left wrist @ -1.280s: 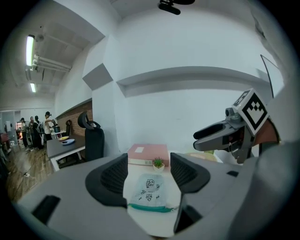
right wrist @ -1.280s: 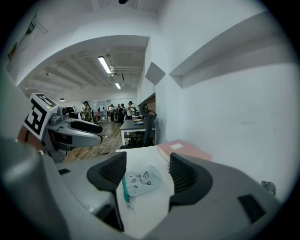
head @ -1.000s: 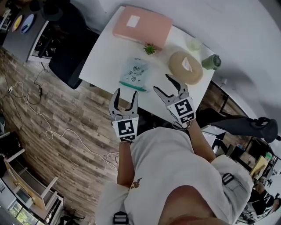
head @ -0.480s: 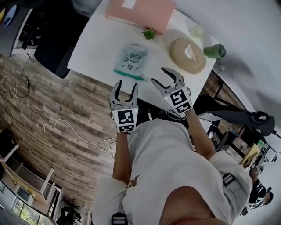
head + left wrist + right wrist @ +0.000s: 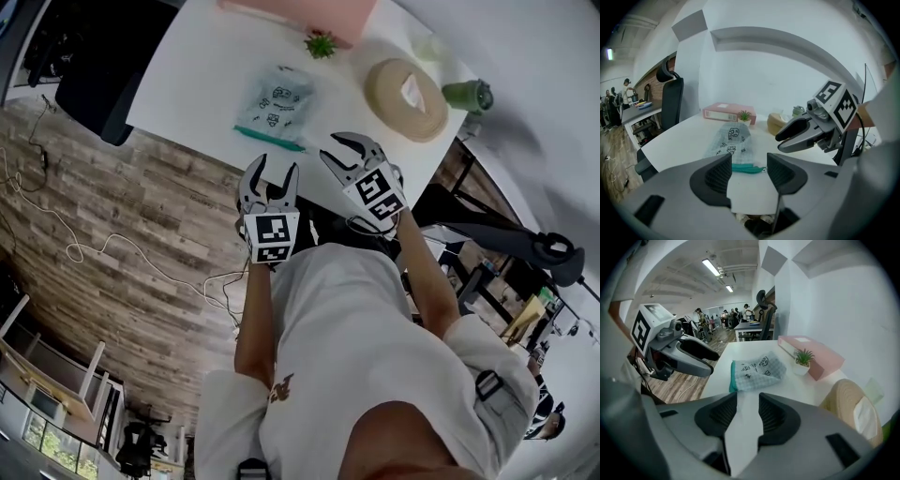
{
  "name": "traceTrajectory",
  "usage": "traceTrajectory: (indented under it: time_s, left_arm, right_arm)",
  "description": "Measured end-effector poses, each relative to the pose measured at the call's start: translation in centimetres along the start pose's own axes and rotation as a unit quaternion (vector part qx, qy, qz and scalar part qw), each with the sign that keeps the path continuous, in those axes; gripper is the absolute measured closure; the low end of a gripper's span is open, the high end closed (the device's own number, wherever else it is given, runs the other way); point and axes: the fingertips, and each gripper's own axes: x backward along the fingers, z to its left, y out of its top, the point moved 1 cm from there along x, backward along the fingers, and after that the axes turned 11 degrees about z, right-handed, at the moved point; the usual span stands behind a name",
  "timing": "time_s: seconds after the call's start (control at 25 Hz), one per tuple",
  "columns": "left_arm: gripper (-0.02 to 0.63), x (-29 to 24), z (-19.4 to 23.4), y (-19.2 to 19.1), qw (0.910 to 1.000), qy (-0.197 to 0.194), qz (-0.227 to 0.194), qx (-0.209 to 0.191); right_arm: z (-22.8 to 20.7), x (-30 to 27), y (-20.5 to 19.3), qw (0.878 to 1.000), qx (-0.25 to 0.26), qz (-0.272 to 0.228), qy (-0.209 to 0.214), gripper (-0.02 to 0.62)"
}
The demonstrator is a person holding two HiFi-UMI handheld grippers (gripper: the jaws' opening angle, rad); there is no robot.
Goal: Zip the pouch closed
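The pouch (image 5: 274, 98) is pale checked cloth with cartoon prints and lies flat on the white table (image 5: 187, 84). Its teal zip edge (image 5: 270, 139) faces me. The left gripper (image 5: 275, 169) hovers just short of that edge, at the table's near rim. Its jaws are open with nothing between them and have just been closing a little. In the left gripper view the zip edge (image 5: 747, 168) lies straight ahead of the jaws. The right gripper (image 5: 330, 147) hangs right of the zip end. Its jaws have just been closing to a narrow gap and hold nothing, and the pouch (image 5: 757, 371) lies ahead.
A pink box (image 5: 300, 9), a small potted plant (image 5: 321, 44), a round tan straw hat (image 5: 406, 98) and a green bottle (image 5: 467, 95) sit further back on the table. A black chair (image 5: 94, 84) stands at its left end. Cables lie on the wooden floor (image 5: 141, 234).
Both grippers have sunk lower at the table's near edge. The right jaws stand clearly narrower than before, the left ones slightly narrower. The pouch has not moved.
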Motion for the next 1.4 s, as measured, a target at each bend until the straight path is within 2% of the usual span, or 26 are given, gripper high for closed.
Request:
traceTrajectory:
  time_s: [0.2, 0.68, 0.92, 1.2, 1.4]
  left_arm:
    - [0.377, -1.6, -1.1, -1.8, 0.9997, -0.012, 0.022, 0.001]
    - [0.402, -4.1, -2.8, -3.5, 0.9982, -0.031, 0.052, -0.006]
    - [0.405, -5.1, -3.4, -4.1, 0.997, -0.038, 0.066, -0.015]
    - [0.407, -5.6, -3.9, -4.8, 0.9956, -0.04, 0.081, -0.025]
    - [0.41, -5.9, -3.8, -5.0, 0.9953, -0.037, 0.086, -0.027]
  right_arm:
    - [0.9, -2.2, -0.9, 0.998, 0.039, 0.028, 0.038, 0.494]
    - [2.0, -5.0, -2.4, 0.99, 0.093, 0.074, 0.078, 0.523]
    - [2.4, -5.8, -3.0, 0.987, 0.09, 0.082, 0.103, 0.575]
    - [3.9, -5.5, -2.5, 0.985, 0.066, 0.06, 0.151, 0.586]
    - [4.4, -5.4, -2.2, 0.983, 0.053, 0.048, 0.168, 0.588]
